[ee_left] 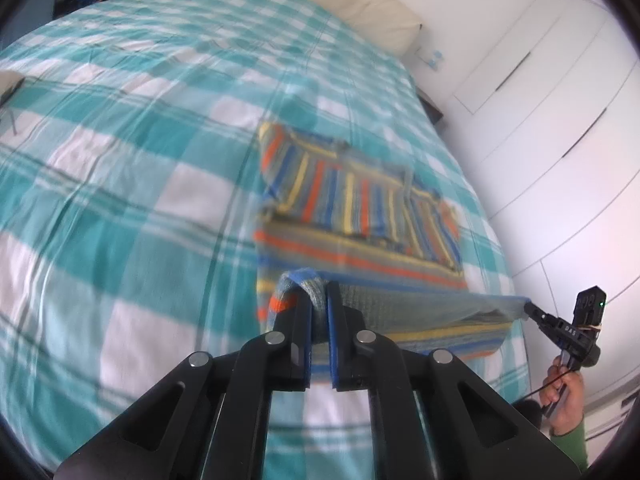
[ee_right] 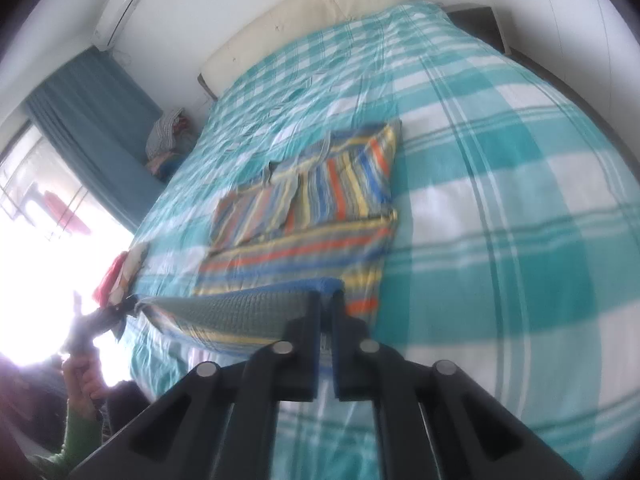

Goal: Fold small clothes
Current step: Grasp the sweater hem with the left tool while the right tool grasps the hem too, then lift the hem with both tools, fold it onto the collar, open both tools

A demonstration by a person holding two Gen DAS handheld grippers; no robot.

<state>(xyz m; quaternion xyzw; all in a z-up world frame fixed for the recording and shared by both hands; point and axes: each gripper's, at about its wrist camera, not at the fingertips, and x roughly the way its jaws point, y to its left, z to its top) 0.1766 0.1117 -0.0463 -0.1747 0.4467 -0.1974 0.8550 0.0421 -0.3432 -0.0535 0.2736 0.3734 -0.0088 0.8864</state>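
Both tongs, left (ee_left: 319, 294) and right (ee_right: 327, 300), pinching striped shirt (ee_left: 352, 200) hem; collar points toward headboard.

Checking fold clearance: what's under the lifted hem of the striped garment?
Under the lifted hem, held by the left gripper and right gripper, more striped garment shows on the checked bedspread. Bedspread beneath it is covered.

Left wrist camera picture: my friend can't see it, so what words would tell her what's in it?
The left gripper pinches one bottom corner of a striped sweater lying on a teal checked bedspread, lifting its hem. At the far right, the right gripper holds the other corner, so the hem stretches between them.
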